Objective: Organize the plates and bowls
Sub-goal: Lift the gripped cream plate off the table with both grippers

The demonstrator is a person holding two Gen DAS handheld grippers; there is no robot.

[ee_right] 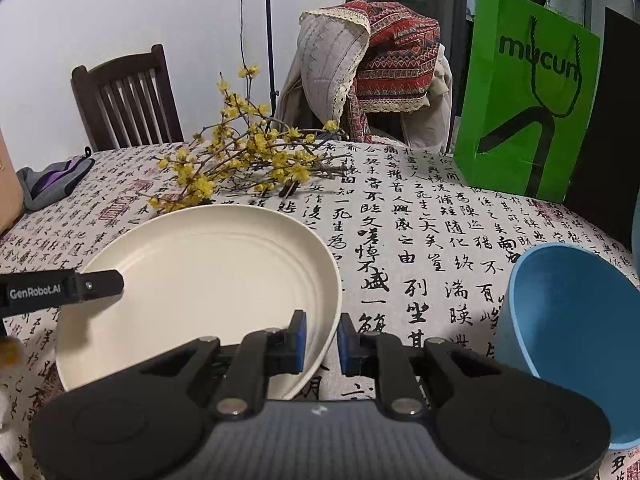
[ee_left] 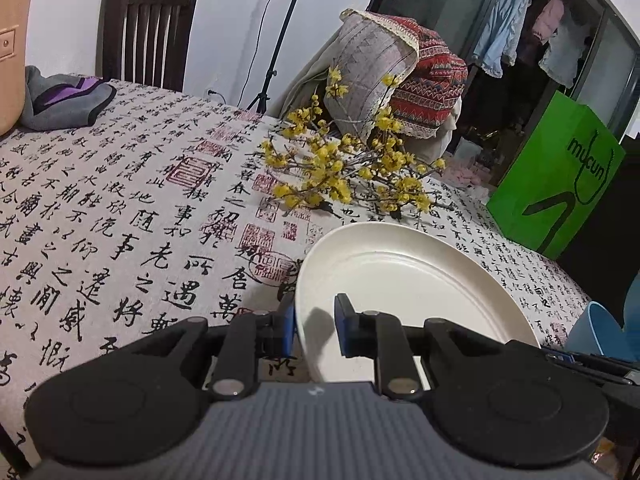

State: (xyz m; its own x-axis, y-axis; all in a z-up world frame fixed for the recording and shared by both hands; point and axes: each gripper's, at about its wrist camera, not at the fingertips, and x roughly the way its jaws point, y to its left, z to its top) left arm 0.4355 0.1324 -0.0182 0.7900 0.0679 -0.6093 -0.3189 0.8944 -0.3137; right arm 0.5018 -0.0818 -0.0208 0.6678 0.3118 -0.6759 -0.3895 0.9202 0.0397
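Calligraphy tablecloth point(ee_right: 420, 240), dark chair point(ee_right: 128, 100) behind; left gripper point(ee_left: 314, 330), right gripper point(ee_right: 322, 340) pinch cream plate point(ee_right: 208, 272) rim.

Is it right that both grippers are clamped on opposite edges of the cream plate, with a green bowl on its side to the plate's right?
Not quite: the bowl is blue, not green, as the right wrist view shows. The rest holds: the left gripper and right gripper each pinch the cream plate's rim on opposite sides.

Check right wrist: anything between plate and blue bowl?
Nothing: only bare tablecloth lies between the white plate and the blue bowl, seen in the right wrist view.
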